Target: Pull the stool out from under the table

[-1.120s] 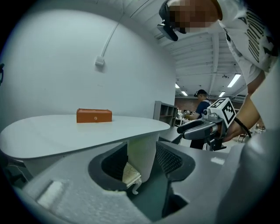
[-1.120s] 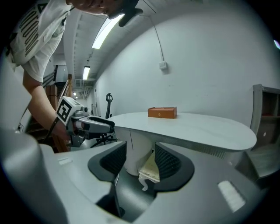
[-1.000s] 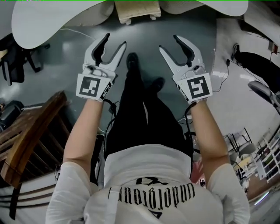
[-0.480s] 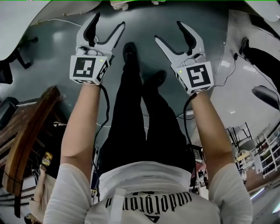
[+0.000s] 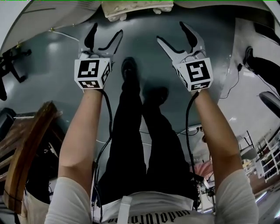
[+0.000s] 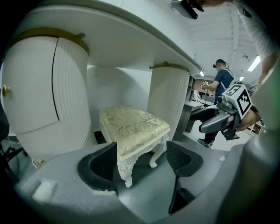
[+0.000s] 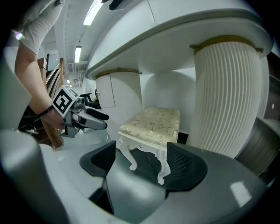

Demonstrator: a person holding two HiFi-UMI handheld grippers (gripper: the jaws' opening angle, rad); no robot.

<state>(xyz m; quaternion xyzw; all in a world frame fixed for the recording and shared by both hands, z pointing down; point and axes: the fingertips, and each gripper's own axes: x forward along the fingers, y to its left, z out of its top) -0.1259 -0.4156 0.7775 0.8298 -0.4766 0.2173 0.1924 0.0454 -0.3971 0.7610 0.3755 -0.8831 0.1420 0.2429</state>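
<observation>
The stool is white with carved legs and a cream floral cushion. It stands under the white table, between two ribbed pedestals. The head view shows only the stool's front edge at the top. My left gripper is low before the stool's left front leg, and my right gripper before its right front leg. Both point at the stool and stay short of it. Their jaws have just been opening and now stand wide, with nothing between them. Each gripper view also shows the other gripper: the right, the left.
Ribbed pedestals flank the stool closely. A dark wooden frame stands on the left. Cables run over the grey floor on the right. Far behind, another person stands. My own legs are between the grippers.
Both grippers have sunk toward the floor in front of the stool, and their jaws have spread wider. The head view has tilted, so the table top has slid out of sight.
</observation>
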